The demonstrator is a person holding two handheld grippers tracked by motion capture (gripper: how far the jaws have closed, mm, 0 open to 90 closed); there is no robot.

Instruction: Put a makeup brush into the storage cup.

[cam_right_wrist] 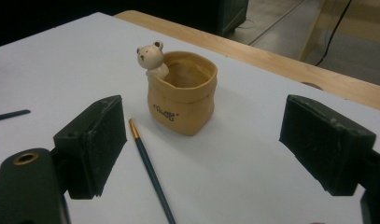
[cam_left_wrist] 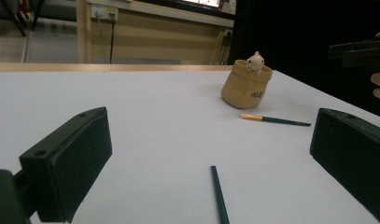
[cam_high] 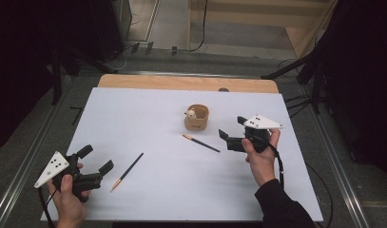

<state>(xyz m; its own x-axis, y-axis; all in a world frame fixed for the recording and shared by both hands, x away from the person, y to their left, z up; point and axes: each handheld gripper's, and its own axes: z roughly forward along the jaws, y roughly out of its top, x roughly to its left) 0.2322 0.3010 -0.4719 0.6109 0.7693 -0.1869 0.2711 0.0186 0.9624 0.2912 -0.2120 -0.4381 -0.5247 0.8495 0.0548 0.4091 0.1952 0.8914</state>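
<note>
White table sheet (cam_high: pixel 158 190) over a wooden tabletop (cam_high: pixel 181 83), with dark surroundings and grey floor beyond. At lower left of the high view, left gripper (cam_high: pixel 97 160) held in a hand (cam_high: pixel 67 202), jaws spread wide with nothing between them, hovering just above the sheet near its front edge. At right, right gripper (cam_high: pixel 232 128) held in the other hand (cam_high: pixel 260 159), jaws likewise wide apart and empty, aimed toward the pot. Near centre, slightly toward the far edge, a tan sack-shaped pot (cam_high: pixel 197 118), upright, with a small pale bear figure (cam_high: pixel 191 113) perched on its rim; seen between the open jaws in the right gripper view. Just in front of the pot, apart from it, one dark-handled brush (cam_high: pixel 201 143) with its gold ferrule end nearest the pot, lying flat between pot and right gripper. Well apart to the left, a second brush (cam_high: pixel 127 172), lying flat on a diagonal, just beside the left gripper.
</note>
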